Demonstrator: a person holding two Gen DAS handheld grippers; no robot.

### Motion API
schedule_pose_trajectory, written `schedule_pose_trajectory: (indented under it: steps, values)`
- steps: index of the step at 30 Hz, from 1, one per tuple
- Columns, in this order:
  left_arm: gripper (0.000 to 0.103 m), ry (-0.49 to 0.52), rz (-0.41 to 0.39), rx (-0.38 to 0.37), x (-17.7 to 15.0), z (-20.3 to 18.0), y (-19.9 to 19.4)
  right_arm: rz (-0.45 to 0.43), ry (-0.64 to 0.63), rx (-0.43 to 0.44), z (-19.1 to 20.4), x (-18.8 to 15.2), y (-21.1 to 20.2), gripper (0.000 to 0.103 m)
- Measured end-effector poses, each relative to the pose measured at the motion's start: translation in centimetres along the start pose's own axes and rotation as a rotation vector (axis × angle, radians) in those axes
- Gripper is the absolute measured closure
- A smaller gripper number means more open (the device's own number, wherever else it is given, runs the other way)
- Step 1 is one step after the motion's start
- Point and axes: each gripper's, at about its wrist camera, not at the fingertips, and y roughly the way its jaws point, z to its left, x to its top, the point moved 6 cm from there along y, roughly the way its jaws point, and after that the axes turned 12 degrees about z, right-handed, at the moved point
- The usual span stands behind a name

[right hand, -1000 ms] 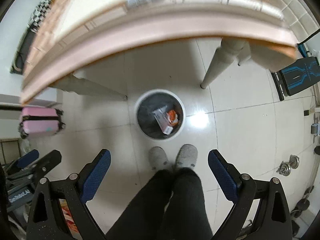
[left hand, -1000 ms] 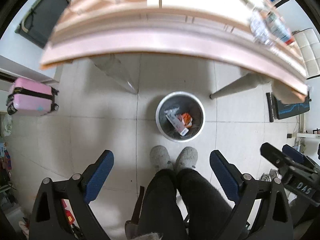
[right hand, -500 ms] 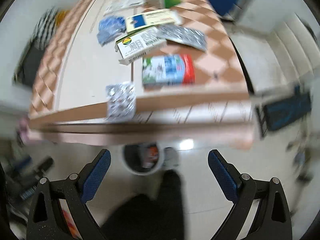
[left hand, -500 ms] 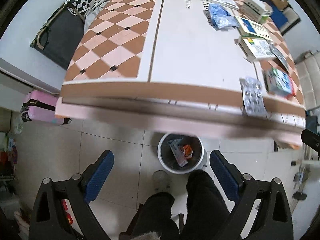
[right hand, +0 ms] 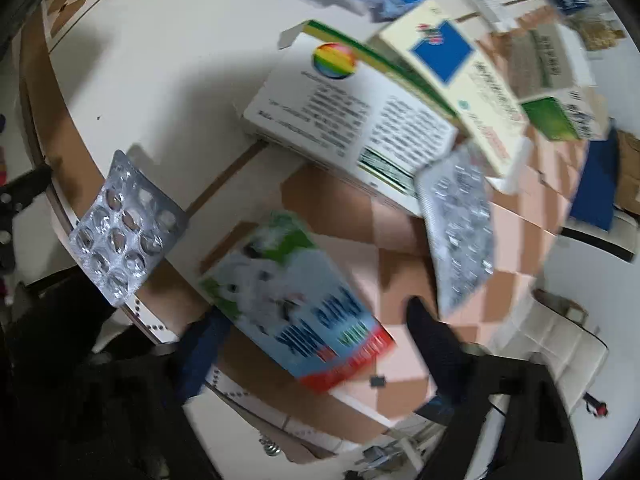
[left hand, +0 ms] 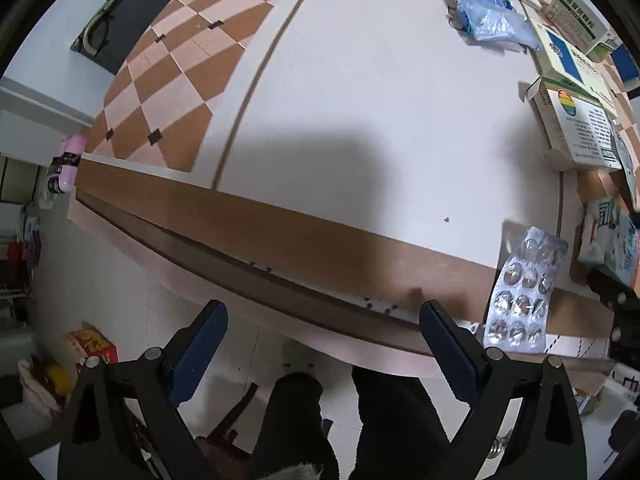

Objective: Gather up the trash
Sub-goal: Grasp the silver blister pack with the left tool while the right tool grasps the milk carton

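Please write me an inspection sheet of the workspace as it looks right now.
Surface: table, white centre panel, brown-and-pink checked border.
Job's things: blister pack overhanging the near edge; milk carton lying flat; second blister pack leaning on the rainbow-logo box; blue-square box; blue plastic wrapper.
Clutter: green-labelled box at the far edge.
Grippers: left tool open, empty, at the table edge; right tool closing, milk carton between its fingers, pads not clearly pressing.
Cables: nothing seen.
Surroundings: pink suitcase, person's dark trouser legs, white floor.
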Motion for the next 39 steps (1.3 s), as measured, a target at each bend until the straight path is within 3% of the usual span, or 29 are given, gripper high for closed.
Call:
schedule_pose_trajectory:
  steps: [4, 8, 12, 15, 18, 21, 26, 28, 31, 33, 39]
  values:
    - [0.005, 0.006, 0.002, 0.002, 0.1, -0.8, -0.5, -0.027, 0.148, 0.155, -2.1, -1.1, -0.1, 0.037]
    - [0.005, 0.053, -0.002, -0.019, -0.2, -2.9, -1.5, -0.035, 0.491, 0.406, -6.5, -5.0, 1.3, 0.039]
    - [0.005, 0.108, 0.008, -0.052, -0.7, -5.4, -1.8, -0.053, 0.828, 0.577, -10.6, -9.5, 3.4, 0.039]
    - [0.005, 0.149, 0.033, -0.07, -0.7, -7.1, -1.4, -0.076, 0.981, 0.64, -12.4, -11.9, 4.5, 0.039]
    - [0.006, 0.191, 0.059, -0.067, -0.4, -8.6, -0.3, -0.076, 0.99, 0.685, -12.9, -12.2, 5.2, 0.039]
    - [0.009, 0.206, 0.04, -0.061, -1.2, -9.9, -0.5, -0.068, 0.939, 0.657, -12.8, -12.2, 6.0, 0.033]
    - [0.042, 0.231, 0.002, -0.082, -1.9, -11.1, -1.5, -0.069, 0.857, 0.562, -11.0, -11.2, 6.5, 0.033]
    - [0.05, 0.238, -0.012, -0.082, -1.9, -11.3, -2.0, -0.073, 0.845, 0.535, -9.7, -10.8, 6.1, 0.033]
    - [0.05, 0.241, -0.016, -0.086, -2.1, -11.2, -1.8, -0.078, 0.828, 0.474, -9.2, -10.5, 6.0, 0.037]
    - [0.05, 0.248, -0.019, -0.083, -1.7, -11.4, -2.3, -0.09, 0.822, 0.439, -8.3, -9.6, 5.4, 0.05]
    - [0.05, 0.243, -0.049, -0.051, -2.0, -10.3, -2.9, -0.118, 0.805, 0.472, -6.7, -9.3, 4.0, 0.051]
